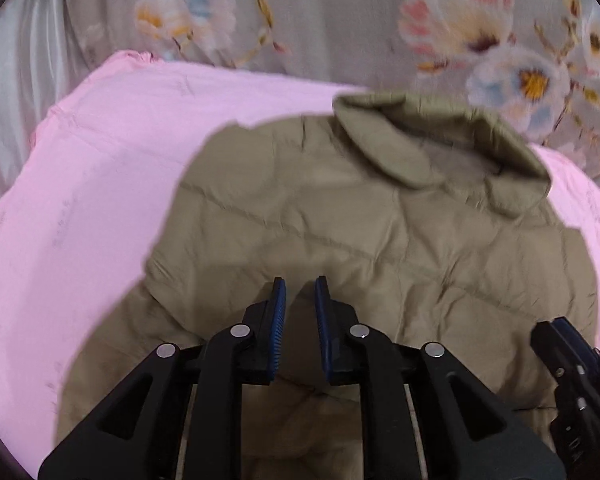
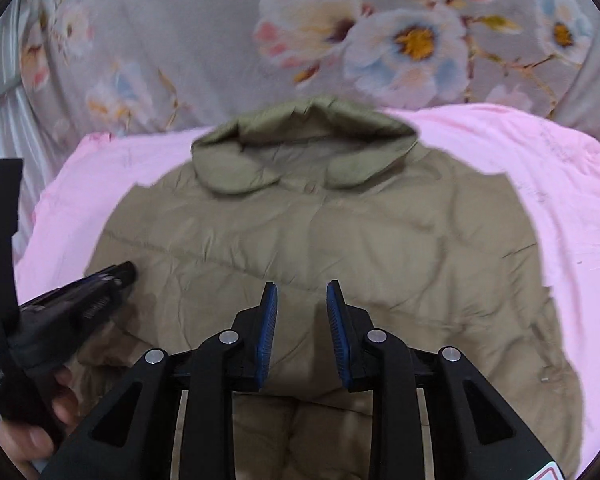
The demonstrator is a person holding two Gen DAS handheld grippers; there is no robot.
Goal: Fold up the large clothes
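Grey floral bedding [image 2: 204,32] lies behind a pink sheet [image 1: 100,168], and on that sheet rests the khaki quilted padded jacket [image 2: 340,240], collar [image 2: 300,136] at its far end. Above the jacket's near part, the left tool [image 1: 300,286] shows a narrow gap between its blue pads, nothing gripped. Beside it over the jacket, the right tool [image 2: 302,290] stands slightly wider, also empty. A person's hand [image 2: 40,428] holds the left tool.

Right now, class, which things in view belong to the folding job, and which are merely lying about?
Belongs to the job:
khaki padded jacket
left gripper
right gripper

Just lying about:
pink sheet
floral cloth
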